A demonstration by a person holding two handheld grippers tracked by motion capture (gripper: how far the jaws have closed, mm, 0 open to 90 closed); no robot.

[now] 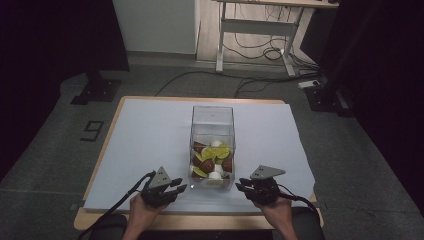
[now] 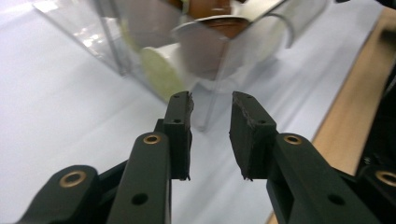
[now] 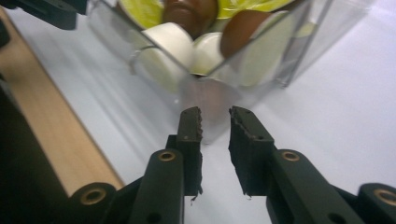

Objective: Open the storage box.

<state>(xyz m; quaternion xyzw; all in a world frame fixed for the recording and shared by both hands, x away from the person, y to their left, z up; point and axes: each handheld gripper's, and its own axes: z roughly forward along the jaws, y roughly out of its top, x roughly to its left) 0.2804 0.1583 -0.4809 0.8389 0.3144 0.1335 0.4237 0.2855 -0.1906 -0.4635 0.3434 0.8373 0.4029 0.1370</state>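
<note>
Here a clear box stands on the white sheet that covers the table, near the middle of the table's near edge. It holds brown, yellow-green and white pieces piled in its lower part.

The left gripper rests low over the sheet just beside the box's near left corner, held in the person's left hand. In the left gripper view its jaws stand a little apart, with nothing between them, and point at the box's corner without touching it.

The right gripper sits just beside the box's near right corner, held in the right hand. In the right gripper view its jaws are likewise slightly parted and empty, aimed at the corner of the box, where white pieces press against the clear wall. A bare strip of table edge shows beside the sheet.
</note>
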